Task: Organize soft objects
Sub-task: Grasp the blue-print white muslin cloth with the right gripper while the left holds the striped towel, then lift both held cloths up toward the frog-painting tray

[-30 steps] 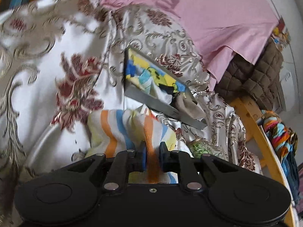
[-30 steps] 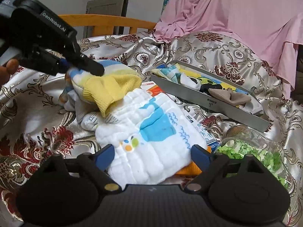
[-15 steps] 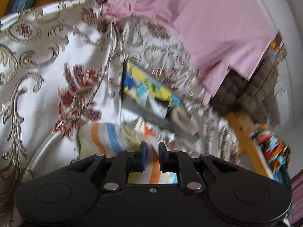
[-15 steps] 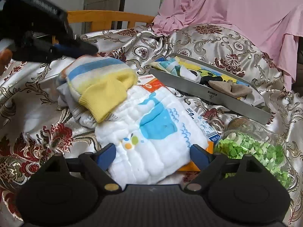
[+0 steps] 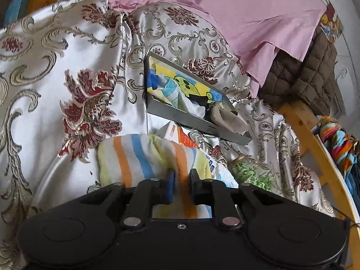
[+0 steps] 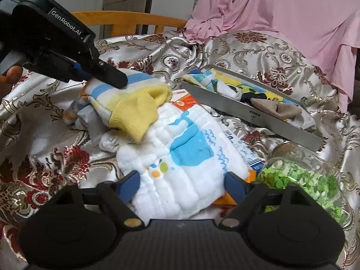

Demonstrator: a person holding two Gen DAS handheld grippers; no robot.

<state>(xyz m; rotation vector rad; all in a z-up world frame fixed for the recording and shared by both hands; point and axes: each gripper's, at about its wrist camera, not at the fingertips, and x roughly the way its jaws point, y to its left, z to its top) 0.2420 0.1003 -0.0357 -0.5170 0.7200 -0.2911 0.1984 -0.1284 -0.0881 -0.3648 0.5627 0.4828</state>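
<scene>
My left gripper (image 5: 181, 177) is shut on a striped sock (image 5: 139, 157) with orange, blue and yellow bands. In the right wrist view that left gripper (image 6: 117, 79) pinches the sock (image 6: 135, 105) from the upper left, and the sock's yellow cuff droops onto a white quilted cloth (image 6: 186, 157) with a blue print. My right gripper (image 6: 182, 180) is open, its fingers on either side of the near edge of this cloth. A grey tray (image 5: 191, 117) (image 6: 247, 112) beyond holds several socks and a beige cloth.
A glass jar of green bits (image 6: 303, 180) (image 5: 249, 173) lies at the right. An orange and white packet (image 6: 186, 100) sits under the cloth. Floral satin bedding (image 5: 56, 67) covers the bed. Pink fabric (image 6: 281, 6) is draped behind, with a wooden rail (image 6: 135, 19) at the back.
The left gripper rose with the striped sock half a second ago and has come back down to about where it was. The right gripper has hardly moved.
</scene>
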